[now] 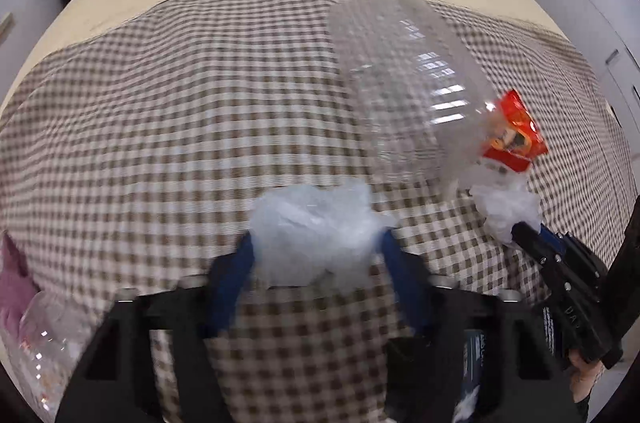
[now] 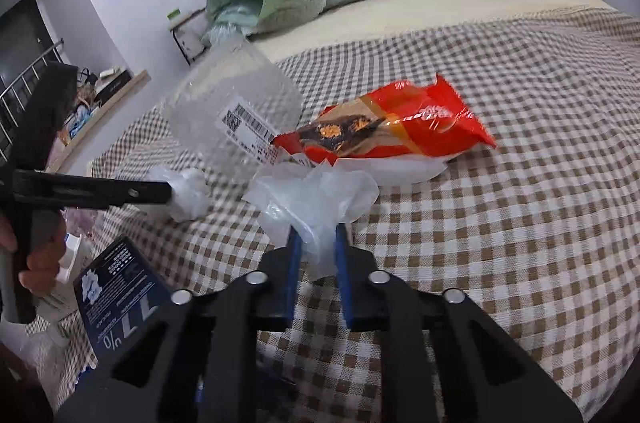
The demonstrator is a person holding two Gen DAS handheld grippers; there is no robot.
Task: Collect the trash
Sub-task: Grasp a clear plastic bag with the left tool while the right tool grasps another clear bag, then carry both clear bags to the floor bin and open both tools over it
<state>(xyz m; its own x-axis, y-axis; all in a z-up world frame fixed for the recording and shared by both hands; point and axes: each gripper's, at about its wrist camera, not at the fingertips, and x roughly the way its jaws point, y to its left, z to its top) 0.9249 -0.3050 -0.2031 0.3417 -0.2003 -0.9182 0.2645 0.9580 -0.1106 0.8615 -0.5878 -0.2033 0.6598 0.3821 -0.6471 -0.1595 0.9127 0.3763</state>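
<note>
Already each hand-held gripper has a crumpled wad of thin plastic between its blue fingers: the left hand-held gripper is half closed around a bulky white plastic wad, and the right hand-held gripper is pinched nearly shut on a second plastic wad. Both wads sit low over the checked blanket of the bed. Right behind them lie a clear plastic bottle on its side and a red snack wrapper, close to the right-hand wad and possibly touching it. The main risk, I judge, is a weak hold. Film this light compresses and slides, so a lift could leave only a corner caught and the wad dropping back onto the bed. The left grip looks looser, with the wad bulging over the fingertips, so it seems the likelier to slip. A loose edge could also drag the wrapper or roll the bottle toward the bed's side. Blur in the left wrist view hides whether the pads bite firmly.
</note>
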